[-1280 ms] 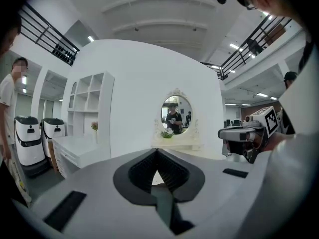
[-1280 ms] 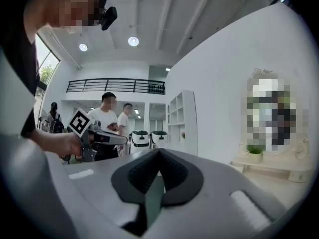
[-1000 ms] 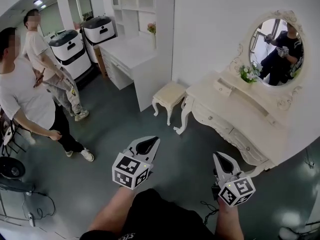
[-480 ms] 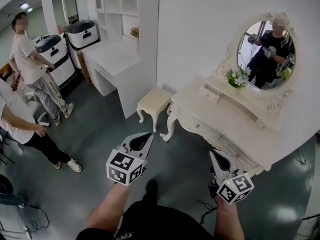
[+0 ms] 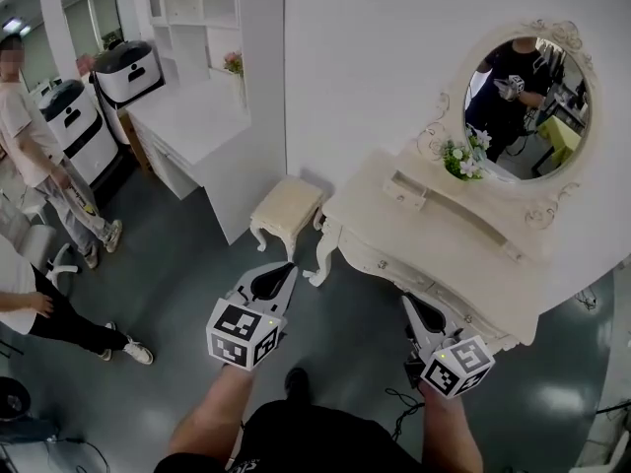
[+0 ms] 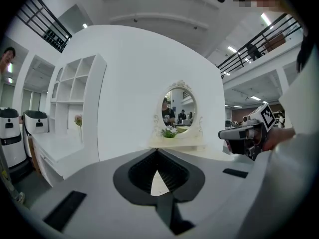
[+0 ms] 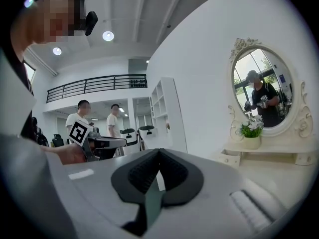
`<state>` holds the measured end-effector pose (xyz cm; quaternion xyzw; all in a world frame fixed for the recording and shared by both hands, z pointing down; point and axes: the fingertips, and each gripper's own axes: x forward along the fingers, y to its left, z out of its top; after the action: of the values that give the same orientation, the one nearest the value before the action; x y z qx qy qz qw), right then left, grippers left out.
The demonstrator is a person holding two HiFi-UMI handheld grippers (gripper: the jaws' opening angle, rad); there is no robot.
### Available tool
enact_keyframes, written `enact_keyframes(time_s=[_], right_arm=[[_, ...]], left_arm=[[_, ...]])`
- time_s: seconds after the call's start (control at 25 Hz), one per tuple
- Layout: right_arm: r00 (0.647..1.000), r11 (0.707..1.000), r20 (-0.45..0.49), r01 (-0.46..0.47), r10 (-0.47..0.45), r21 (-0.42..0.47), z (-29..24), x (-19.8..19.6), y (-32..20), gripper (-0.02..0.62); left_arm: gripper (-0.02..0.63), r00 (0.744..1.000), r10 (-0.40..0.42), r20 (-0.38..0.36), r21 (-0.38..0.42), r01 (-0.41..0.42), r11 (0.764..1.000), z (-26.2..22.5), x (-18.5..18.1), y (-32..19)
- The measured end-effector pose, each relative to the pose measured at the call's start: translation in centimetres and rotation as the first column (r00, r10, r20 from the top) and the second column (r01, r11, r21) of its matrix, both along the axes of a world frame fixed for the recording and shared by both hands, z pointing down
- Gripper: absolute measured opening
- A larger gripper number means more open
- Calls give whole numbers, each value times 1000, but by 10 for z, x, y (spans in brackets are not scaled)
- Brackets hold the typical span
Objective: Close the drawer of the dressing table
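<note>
Dressing table (image 5: 434,254) stands against white wall (image 5: 365,67), ahead-right of both grippers and apart from them. Cream painted wood, curved carved legs, wavy front edge, smooth top. Raised back shelf has a small knobbed drawer (image 5: 404,190) at its left end; can't tell if it is pulled out. Oval mirror (image 5: 527,92) above in an ornate scrolled frame, with a person holding grippers reflected in it. Small pot of white flowers (image 5: 461,158) sits on the shelf under the mirror.

Matching cream stool (image 5: 288,208) with a padded top sits just left of the table's left leg. White desk and open shelf unit (image 5: 192,116) further left along the wall. Grey glossy floor (image 5: 177,264) is open between grippers and table front. Two bystanders (image 5: 30,156) and white-black machines (image 5: 108,87) are far left, well apart from the table.

Left gripper (image 5: 286,269): jaws together at the tips, nothing between, touching nothing. Right gripper (image 5: 407,302): jaws also closed tip to tip, empty, near the table's front edge but not touching it. Both point toward the table and wall.
</note>
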<state>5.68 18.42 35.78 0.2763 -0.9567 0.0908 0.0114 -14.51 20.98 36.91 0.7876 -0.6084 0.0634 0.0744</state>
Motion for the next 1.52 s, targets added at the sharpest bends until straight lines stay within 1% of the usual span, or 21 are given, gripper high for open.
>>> enact_keyframes(time_s=[0.28, 0.48, 0.6, 0.88, 1.04, 1.16, 1.32, 1.52], right_arm=[[1000, 1000, -3, -23, 23, -15, 0, -45, -48, 11], [999, 999, 9, -30, 30, -15, -2, -79, -66, 11], [999, 999, 5, -31, 31, -24, 2, -91, -72, 11], [998, 996, -31, -48, 46, -73, 27, -96, -90, 11], [998, 993, -24, -55, 53, -100, 37, -92, -107, 11], [998, 993, -13, -55, 54, -107, 41, -85, -127, 11], [998, 993, 2, -56, 57, -101, 40, -75, -166, 11], [999, 992, 1, -51, 52, -112, 44, -64, -226, 11]], left_arm=[[6, 999, 34, 4, 2, -34, 999, 1, -40, -47], [6, 999, 46, 4, -9, -46, 999, 5, -72, -64], [6, 998, 63, 3, -19, -63, 998, 8, -81, -73], [6, 994, 105, -24, -58, -106, 993, 31, -75, -95], [6, 993, 119, -29, -93, -121, 988, 46, -69, -112], [6, 993, 115, -32, -103, -118, 988, 50, -62, -129], [6, 993, 116, -28, -102, -118, 988, 49, -52, -164], [6, 990, 139, 2, -108, -138, 985, 47, -31, -229]])
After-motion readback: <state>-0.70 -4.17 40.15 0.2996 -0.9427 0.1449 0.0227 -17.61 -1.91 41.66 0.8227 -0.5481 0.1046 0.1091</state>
